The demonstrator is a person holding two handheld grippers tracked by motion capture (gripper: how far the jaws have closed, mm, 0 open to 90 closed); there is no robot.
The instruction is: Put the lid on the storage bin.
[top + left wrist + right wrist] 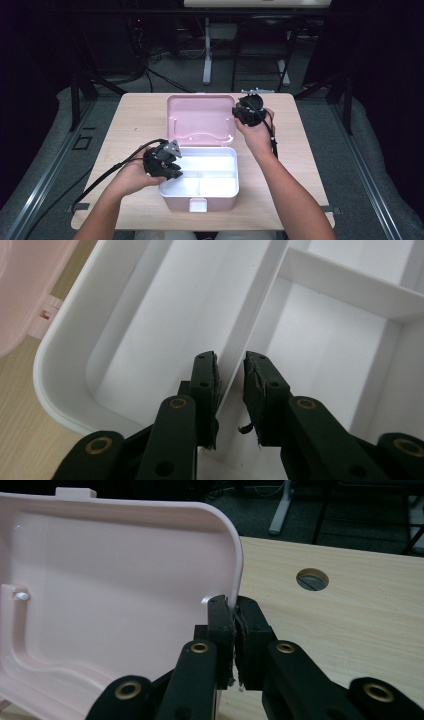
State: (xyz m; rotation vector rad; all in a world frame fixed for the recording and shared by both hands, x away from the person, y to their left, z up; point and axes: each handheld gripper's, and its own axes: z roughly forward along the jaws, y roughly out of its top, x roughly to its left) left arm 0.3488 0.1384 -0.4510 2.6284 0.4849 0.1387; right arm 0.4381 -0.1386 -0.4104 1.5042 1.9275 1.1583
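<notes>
The box (pixel 199 181) sat on the table (pixel 130 120) just before me, its lid (pixel 201 120) thrown open behind it. My left gripper (pixel 167 165) hung at the box's left end, its jaws straddling a divider (pixel 250 335) inside. My right gripper (pixel 248 111) was at the lid's right edge, jaws astride that rim.

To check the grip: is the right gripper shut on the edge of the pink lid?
Yes, the right gripper pinches the pink lid edge.
</notes>
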